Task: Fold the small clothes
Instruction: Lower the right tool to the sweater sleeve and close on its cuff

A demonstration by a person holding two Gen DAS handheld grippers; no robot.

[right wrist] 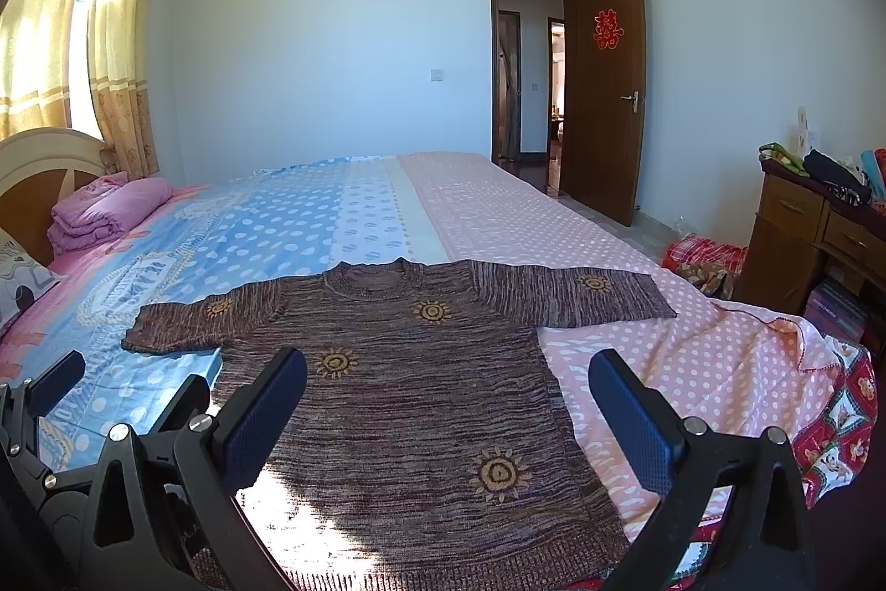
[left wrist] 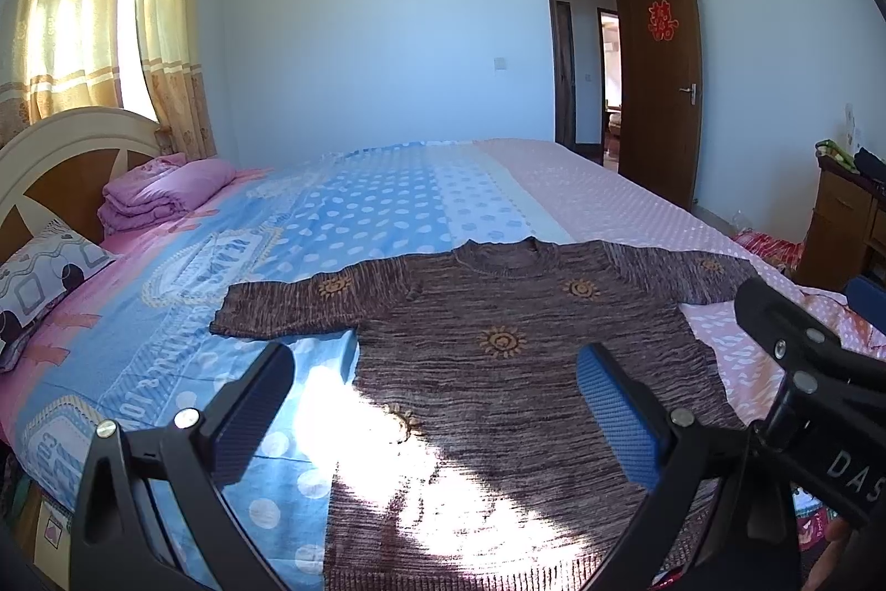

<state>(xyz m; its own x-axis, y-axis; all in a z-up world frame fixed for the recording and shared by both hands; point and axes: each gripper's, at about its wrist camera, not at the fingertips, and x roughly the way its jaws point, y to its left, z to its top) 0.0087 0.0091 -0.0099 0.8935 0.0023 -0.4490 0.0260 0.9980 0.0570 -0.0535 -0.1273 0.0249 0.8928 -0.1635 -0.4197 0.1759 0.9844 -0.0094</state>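
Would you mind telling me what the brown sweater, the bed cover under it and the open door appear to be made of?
Sweater: looks like knitted yarn, matte, with streaky brown ribbing and orange sun motifs. Bed cover: seemingly thin woven fabric, printed with polka dots, lying smooth with slight wrinkles. Door: apparently wood or wood veneer, dark brown with a mild sheen; which one cannot be told.

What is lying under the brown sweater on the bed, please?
The sweater lies flat on the bedspread: blue dotted fabric under its left sleeve, pink dotted under the right. The sweater hides the spread directly beneath its body. Both grippers hover open, left and right.
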